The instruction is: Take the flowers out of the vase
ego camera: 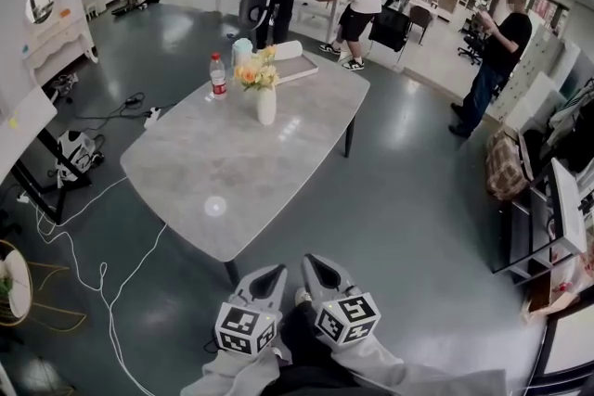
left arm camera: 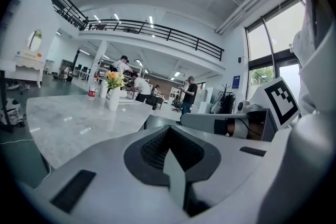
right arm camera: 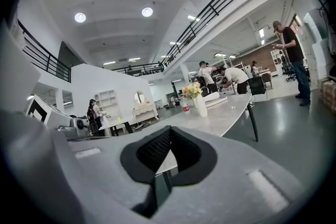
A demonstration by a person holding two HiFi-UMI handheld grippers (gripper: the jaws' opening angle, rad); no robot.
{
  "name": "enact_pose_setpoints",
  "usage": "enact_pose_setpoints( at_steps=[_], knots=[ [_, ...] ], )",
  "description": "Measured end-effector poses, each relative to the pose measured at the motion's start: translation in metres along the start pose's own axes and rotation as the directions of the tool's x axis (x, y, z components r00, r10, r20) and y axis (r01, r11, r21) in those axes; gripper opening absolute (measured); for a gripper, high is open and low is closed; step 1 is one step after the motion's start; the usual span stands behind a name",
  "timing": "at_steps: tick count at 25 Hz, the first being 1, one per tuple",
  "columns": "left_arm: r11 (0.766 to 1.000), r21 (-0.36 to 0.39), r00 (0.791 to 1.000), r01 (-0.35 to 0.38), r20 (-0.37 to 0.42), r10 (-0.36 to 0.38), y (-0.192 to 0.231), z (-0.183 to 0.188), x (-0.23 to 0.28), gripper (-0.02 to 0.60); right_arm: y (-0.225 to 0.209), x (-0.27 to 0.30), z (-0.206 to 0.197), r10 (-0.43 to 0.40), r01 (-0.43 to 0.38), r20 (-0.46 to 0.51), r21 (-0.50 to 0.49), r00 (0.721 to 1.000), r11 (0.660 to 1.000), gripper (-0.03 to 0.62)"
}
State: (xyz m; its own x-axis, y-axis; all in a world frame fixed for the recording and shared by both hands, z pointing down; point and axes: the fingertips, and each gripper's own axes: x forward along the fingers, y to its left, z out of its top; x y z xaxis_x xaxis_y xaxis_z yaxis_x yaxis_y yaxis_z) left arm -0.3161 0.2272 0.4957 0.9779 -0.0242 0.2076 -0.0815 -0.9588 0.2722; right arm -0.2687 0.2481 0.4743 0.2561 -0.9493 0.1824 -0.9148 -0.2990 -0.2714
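Flowers (ego camera: 256, 72) stand in the vase (ego camera: 266, 106) on the far side of the table (ego camera: 232, 172); removal is not begun. Left gripper (ego camera: 271, 276) and right gripper (ego camera: 316, 269): jaws together, empty.

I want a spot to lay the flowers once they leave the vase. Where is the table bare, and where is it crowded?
The table is bare from its near edge up to the white vase, and also right of the vase. The far end is crowded: a bottle, a pale canister and a flat board cluster round the flowers.
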Motion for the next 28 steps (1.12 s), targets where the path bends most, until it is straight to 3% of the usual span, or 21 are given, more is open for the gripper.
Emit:
enact_pose_setpoints(
  at_steps=[28],
  knots=[
    [0.993, -0.058, 0.994, -0.103, 0.021, 0.105, 0.062, 0.052, 0.200, 0.003, -0.156, 0.129, 0.063, 0.139, -0.139, -0.035, 0.000, 0.990, 0.990, 0.000]
  ],
)
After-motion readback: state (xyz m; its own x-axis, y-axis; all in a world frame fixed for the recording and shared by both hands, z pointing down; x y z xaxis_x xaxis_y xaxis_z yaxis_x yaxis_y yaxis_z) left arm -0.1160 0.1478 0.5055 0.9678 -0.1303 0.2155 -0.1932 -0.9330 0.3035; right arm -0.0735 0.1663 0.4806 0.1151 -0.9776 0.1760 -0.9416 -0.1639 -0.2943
